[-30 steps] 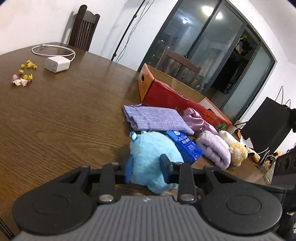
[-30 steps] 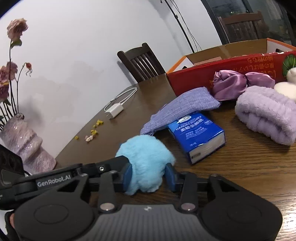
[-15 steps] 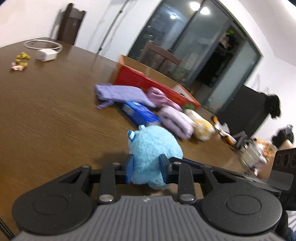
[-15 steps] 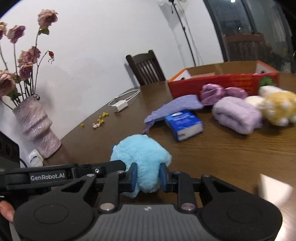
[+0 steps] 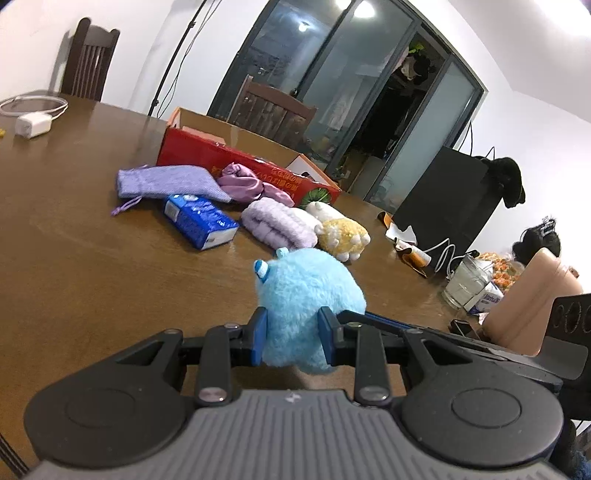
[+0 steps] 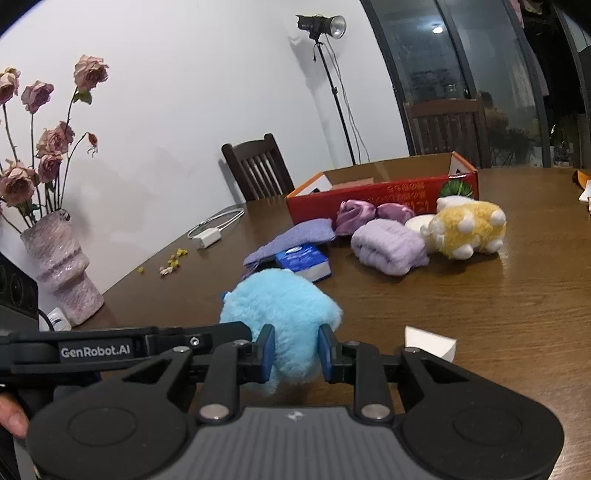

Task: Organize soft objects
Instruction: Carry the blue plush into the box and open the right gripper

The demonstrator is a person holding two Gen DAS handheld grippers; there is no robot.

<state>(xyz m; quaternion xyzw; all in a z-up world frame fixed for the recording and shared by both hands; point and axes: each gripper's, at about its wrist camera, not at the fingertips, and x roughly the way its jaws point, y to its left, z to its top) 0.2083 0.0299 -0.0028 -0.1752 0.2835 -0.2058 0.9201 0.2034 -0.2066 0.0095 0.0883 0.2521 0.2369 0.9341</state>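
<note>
Blue plush toy [image 5: 308, 295] held above brown table [image 5: 92, 258] by 2 grippers: left gripper [image 5: 293, 341] and right gripper [image 6: 295, 350], jaws nearly closed, pinching fur from opposite sides. Toy looks light, squashy; grip body, not fur tips.

table: [image 6: 480, 302] brown wood
charger: [image 5: 31, 123] white, cable coiled behind it
vase: [image 6: 61, 266] pink, dried roses
chair: [image 6: 256, 168] dark, at wall
lamp: [image 6: 323, 24] on stand
</note>
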